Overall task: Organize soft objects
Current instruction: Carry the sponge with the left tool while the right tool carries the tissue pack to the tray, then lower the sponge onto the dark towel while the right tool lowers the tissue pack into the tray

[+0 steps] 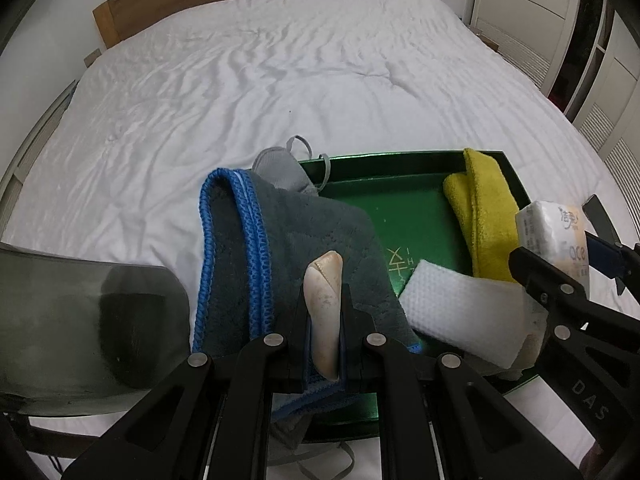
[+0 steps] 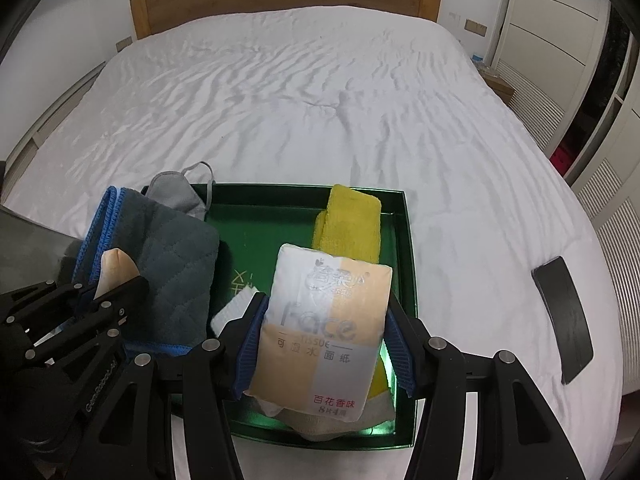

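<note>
On the left, my left gripper is clamped on a beige pointed shoehorn-like piece together with the edge of the thick grey towel with blue trim, which hangs over the left rim of the dark green shallow tray on the white bed. A grey face mask lies at the tray's far left corner. Inside, a folded yellow cloth lies at the right. My right gripper is closed on a soft pack of facial tissues, above the tray.

Tray crowded; tray centre bare; bed beyond open.
</note>
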The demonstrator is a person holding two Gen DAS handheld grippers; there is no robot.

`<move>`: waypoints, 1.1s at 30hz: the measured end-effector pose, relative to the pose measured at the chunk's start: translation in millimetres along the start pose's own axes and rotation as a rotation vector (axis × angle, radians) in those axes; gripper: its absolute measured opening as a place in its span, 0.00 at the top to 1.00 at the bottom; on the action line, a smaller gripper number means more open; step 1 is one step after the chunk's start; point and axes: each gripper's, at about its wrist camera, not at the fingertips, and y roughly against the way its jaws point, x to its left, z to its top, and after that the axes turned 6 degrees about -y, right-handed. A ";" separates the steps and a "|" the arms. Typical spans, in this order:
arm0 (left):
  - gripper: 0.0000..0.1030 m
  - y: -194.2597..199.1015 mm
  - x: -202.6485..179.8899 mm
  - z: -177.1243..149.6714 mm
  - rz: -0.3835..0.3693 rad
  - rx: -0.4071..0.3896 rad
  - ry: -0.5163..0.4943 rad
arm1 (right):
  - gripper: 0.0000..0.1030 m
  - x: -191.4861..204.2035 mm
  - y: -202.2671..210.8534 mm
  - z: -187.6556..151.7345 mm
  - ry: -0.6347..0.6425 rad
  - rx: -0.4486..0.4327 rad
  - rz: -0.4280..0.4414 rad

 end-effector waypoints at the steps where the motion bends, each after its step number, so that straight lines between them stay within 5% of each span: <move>1: 0.92 -1.3 -0.2 0.3 0.003 0.002 -0.001 | 0.47 0.6 -1.7 0.4 0.003 0.004 -0.003; 6: 0.88 -8.0 0.1 3.2 0.004 0.011 -0.008 | 0.46 2.0 -12.0 0.8 0.004 0.034 -0.006; 8: 0.72 -8.1 0.8 3.6 0.005 0.011 -0.008 | 0.45 2.8 -12.8 0.6 0.006 0.035 -0.006; 13: 0.56 -7.4 1.8 4.4 -0.009 0.004 -0.014 | 0.43 2.7 -11.1 1.5 0.000 0.026 -0.005; 33: 0.56 -9.8 -1.9 0.7 -0.006 -0.020 -0.028 | 0.43 6.0 -13.2 -1.3 0.004 0.018 -0.011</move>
